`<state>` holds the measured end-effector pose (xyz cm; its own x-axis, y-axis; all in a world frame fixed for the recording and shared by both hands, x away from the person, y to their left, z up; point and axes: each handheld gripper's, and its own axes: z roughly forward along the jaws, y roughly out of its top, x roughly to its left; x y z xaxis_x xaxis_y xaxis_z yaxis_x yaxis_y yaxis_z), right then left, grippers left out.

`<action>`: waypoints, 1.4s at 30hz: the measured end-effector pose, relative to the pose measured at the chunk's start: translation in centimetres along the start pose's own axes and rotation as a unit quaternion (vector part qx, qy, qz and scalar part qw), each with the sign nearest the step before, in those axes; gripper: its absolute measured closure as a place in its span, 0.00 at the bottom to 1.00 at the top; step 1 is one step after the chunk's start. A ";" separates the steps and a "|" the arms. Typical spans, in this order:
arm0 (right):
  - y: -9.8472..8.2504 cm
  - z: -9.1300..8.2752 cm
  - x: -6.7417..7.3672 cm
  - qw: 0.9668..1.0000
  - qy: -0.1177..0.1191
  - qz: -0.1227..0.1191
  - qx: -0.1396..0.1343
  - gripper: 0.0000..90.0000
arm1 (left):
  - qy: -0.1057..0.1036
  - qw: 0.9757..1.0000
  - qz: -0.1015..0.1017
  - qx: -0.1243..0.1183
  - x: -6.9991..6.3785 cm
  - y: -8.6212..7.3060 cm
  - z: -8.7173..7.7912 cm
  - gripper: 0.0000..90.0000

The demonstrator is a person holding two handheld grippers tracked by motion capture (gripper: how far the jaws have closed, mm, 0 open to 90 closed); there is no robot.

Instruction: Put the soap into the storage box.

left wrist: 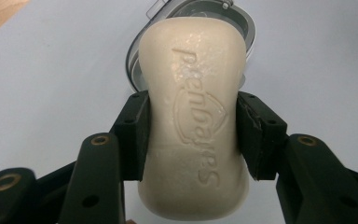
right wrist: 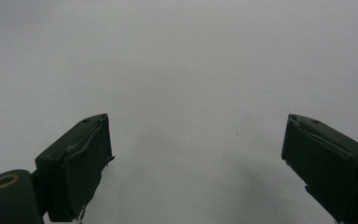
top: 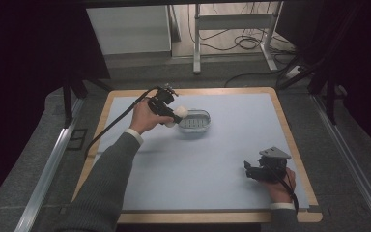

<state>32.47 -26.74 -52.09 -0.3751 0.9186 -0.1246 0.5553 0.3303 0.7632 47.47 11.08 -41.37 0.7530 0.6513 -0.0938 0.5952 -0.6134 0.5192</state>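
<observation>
A cream bar of soap (left wrist: 193, 126) with embossed lettering is clamped between the two black jaws of my left gripper (left wrist: 192, 135). In the high view the soap (top: 179, 114) hangs at the left end of a clear oval soap dish (top: 195, 122), just above the pale blue mat, with my left gripper (top: 174, 116) shut on it. The dish's rim (left wrist: 242, 23) peeks out behind the bar in the left gripper view. My right gripper (top: 248, 170) rests low near the mat's front right, its jaws wide apart with nothing between them (right wrist: 196, 158).
A pale blue mat (top: 212, 159) covers a wooden board (top: 299, 159) on the table. Metal rails run along both sides, and a white table frame with cables (top: 241, 38) stands on the floor behind.
</observation>
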 end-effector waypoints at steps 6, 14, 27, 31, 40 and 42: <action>0.0 0.1 0.1 1.000 0.004 -0.001 0.000 0.09 | -0.002 1.000 0.021 0.001 -0.3 1.3 0.9 0.55; 0.1 0.4 0.7 1.000 0.007 -0.009 0.006 0.09 | 0.001 0.999 0.042 0.014 -0.5 2.5 1.9 0.55; 0.2 0.1 0.4 1.000 0.005 -0.006 0.000 0.09 | -0.014 0.999 0.049 0.014 0.1 3.3 4.1 0.55; 0.2 0.1 0.4 1.000 0.006 -0.006 0.000 0.09 | -0.010 0.998 0.061 0.019 -0.2 3.9 5.1 0.55; 0.2 0.1 0.3 1.000 0.006 -0.002 0.000 0.09 | -0.014 0.996 0.078 0.032 -0.5 4.4 7.0 0.55; 0.2 0.1 0.3 1.000 0.006 -0.003 0.000 0.09 | -0.015 0.996 0.081 0.035 -0.6 4.3 7.2 0.55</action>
<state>32.50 -26.36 -52.07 -0.3876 0.9138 -0.1217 0.5529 0.3361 0.7624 51.60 4.81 -45.23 0.8483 0.5280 -0.0403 0.4826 -0.7397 0.4690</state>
